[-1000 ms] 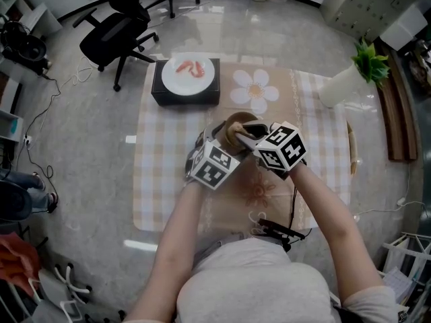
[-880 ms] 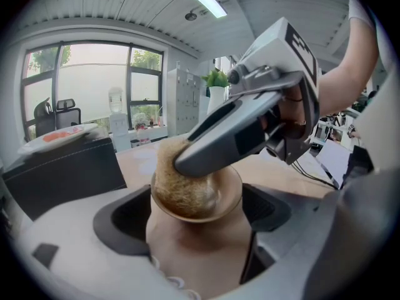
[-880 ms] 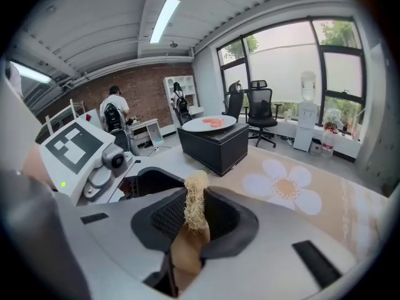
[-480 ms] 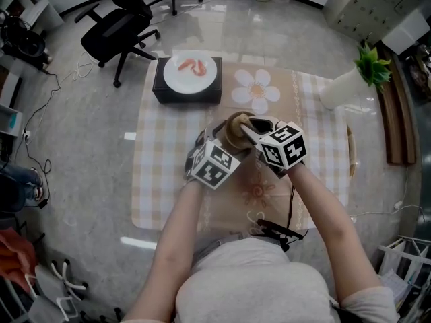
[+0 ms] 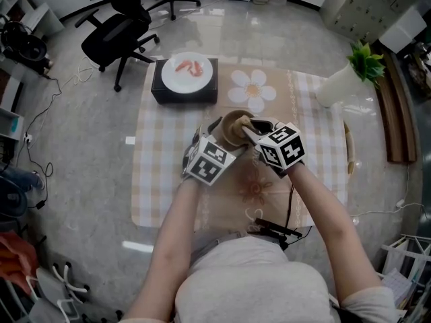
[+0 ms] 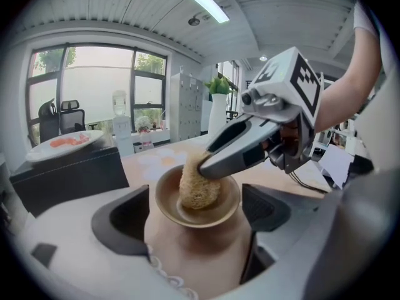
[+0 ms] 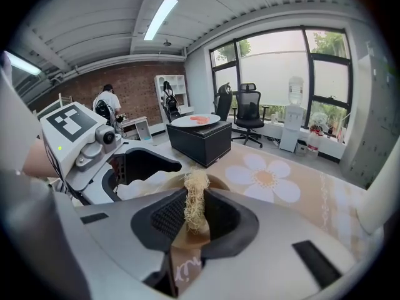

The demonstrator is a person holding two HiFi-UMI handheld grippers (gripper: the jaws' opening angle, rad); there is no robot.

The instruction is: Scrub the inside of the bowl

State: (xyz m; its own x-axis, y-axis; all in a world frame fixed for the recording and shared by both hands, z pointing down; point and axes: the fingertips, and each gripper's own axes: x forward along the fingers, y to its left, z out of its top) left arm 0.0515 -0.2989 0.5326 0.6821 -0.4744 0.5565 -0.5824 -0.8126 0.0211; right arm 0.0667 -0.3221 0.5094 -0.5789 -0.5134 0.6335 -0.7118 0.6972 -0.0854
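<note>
A small brown bowl (image 6: 197, 212) is tilted up off the table, and my left gripper (image 6: 194, 216) is shut on its tan outer wall. Inside it sits a pale fibrous scrubber (image 6: 199, 184). My right gripper (image 7: 195, 214) is shut on that scrubber (image 7: 195, 200), and its long jaws come in from the right in the left gripper view. In the head view the bowl (image 5: 231, 124) is at the table's middle, with the left gripper (image 5: 222, 135) on its left and the right gripper (image 5: 248, 128) reaching into it from the right.
A black box (image 5: 183, 91) with a white plate (image 5: 186, 71) of pink food stands at the back left. A flower mat (image 5: 252, 90) lies behind the bowl. A white vase with a green plant (image 5: 342, 81) is at the back right. Office chairs (image 5: 116, 31) stand beyond the table.
The scrubber has stayed in the bowl with both grippers still shut. The left gripper's cube has shifted slightly to the left and the bowl has tilted a little.
</note>
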